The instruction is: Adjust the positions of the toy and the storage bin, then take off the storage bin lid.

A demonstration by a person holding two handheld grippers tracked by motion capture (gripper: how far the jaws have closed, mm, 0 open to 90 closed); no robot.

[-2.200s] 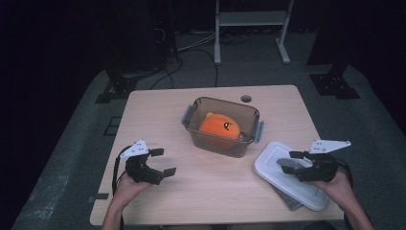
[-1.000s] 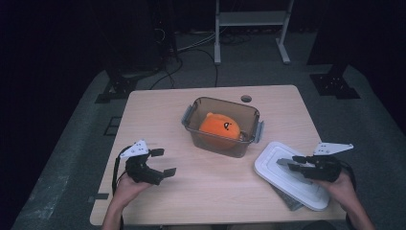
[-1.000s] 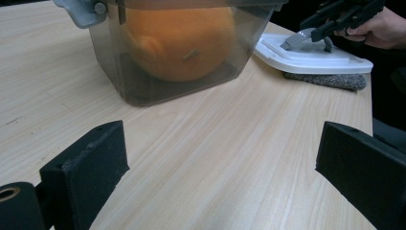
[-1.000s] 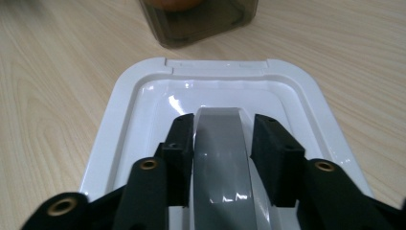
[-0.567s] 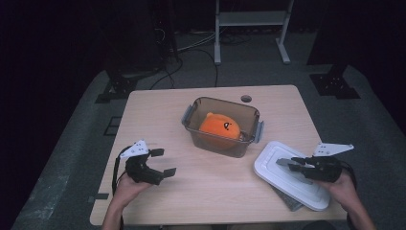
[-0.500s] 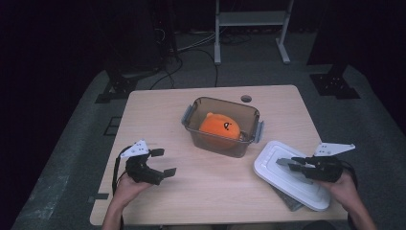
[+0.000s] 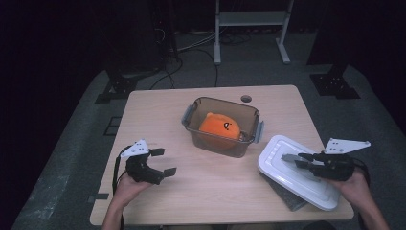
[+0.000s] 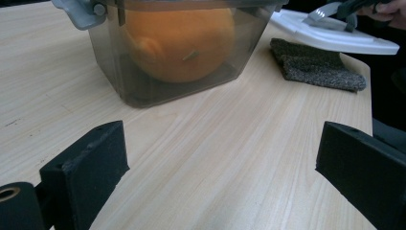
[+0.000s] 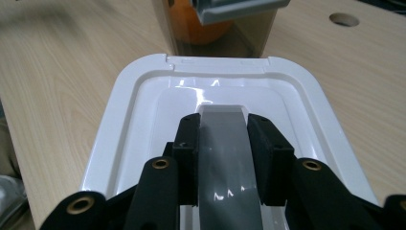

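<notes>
Right gripper clamped on the grey handle of the white lid near right, left gripper wide and idle; could easily slip and drop short of the container.

I'm working in what looks like a lab recording bay: a lone wooden counter on grey carpet, black-draped darkness around, cables trailing at 11 o'clock, a white metal stand at 12 (tripod feet at 2).
</notes>
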